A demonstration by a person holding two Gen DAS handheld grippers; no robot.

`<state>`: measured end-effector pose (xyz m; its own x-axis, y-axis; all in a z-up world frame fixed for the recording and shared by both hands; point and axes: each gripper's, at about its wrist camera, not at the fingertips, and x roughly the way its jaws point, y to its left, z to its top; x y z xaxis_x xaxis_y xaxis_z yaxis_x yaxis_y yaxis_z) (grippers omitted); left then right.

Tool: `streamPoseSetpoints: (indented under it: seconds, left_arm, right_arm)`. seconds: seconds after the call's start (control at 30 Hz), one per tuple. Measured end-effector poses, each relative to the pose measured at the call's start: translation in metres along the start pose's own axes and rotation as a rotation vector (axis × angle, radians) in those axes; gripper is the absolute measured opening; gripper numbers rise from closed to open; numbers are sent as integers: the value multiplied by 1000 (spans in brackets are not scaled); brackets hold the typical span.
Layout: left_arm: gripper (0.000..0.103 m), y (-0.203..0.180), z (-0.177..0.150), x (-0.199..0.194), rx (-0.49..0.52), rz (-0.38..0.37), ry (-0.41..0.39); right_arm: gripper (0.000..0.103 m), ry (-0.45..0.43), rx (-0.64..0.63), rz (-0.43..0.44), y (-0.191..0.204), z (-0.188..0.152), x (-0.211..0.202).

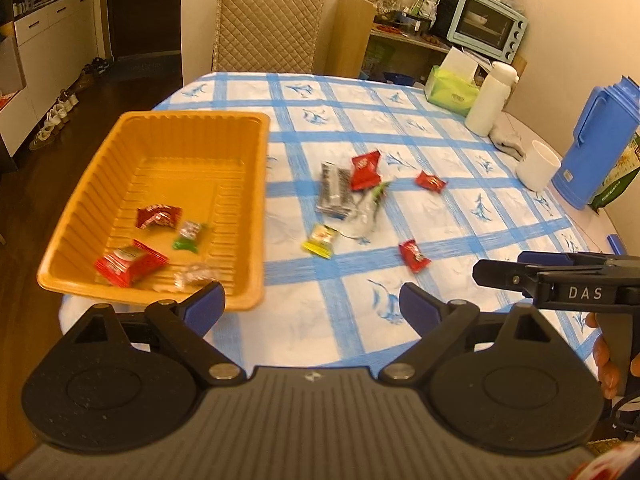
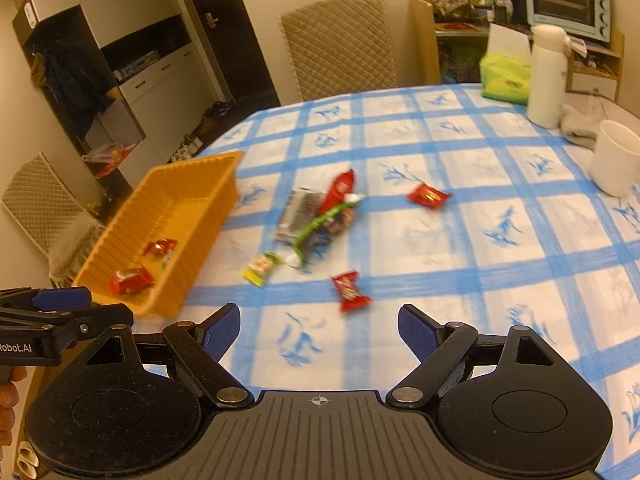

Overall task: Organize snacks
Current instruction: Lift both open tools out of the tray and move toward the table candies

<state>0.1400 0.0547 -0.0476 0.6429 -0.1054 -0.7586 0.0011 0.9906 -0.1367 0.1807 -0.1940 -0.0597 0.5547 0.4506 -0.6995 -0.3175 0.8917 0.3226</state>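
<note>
An orange tray (image 1: pixel 100 184) (image 2: pixel 208 200) sits at the table's left edge with several wrapped snacks inside, among them a red packet (image 1: pixel 130 266) (image 2: pixel 130 280). Loose on the blue-checked cloth lie a silver pack (image 1: pixel 334 190) (image 2: pixel 298 214), a larger red packet (image 1: pixel 365 169) (image 2: pixel 340 190), a yellow candy (image 1: pixel 320 236) (image 2: pixel 260 267) and two small red candies (image 1: pixel 414 255) (image 2: pixel 350 291), (image 1: pixel 431 182) (image 2: pixel 428 197). My left gripper (image 1: pixel 312 306) is open and empty by the tray's near corner. My right gripper (image 2: pixel 318 330) is open and empty, short of the nearest red candy.
A white mug (image 1: pixel 538 164) (image 2: pixel 614 156), a white flask (image 1: pixel 490 98) (image 2: pixel 546 76), a blue jug (image 1: pixel 596 144) and a green tissue pack (image 1: pixel 450 92) (image 2: pixel 506 78) stand along the table's right and far side. A quilted chair (image 1: pixel 268 24) (image 2: pixel 340 44) stands behind the table.
</note>
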Motion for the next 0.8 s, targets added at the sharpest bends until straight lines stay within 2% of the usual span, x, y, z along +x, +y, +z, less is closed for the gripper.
streamPoseSetpoints:
  seconds: [0.4,0.63,0.8]
  left_arm:
    - [83,-37,-9,26,3,30,25]
    - [79,-44,-6,42,24,49,41]
    - [72,-46,2,59,57,50,53]
  right_arm:
    - [86,45,-14,-7,-47,-8,8]
    - [86,63,-9,-8,-62,-7,19]
    - [86,68,1,-23,-70,-5,27]
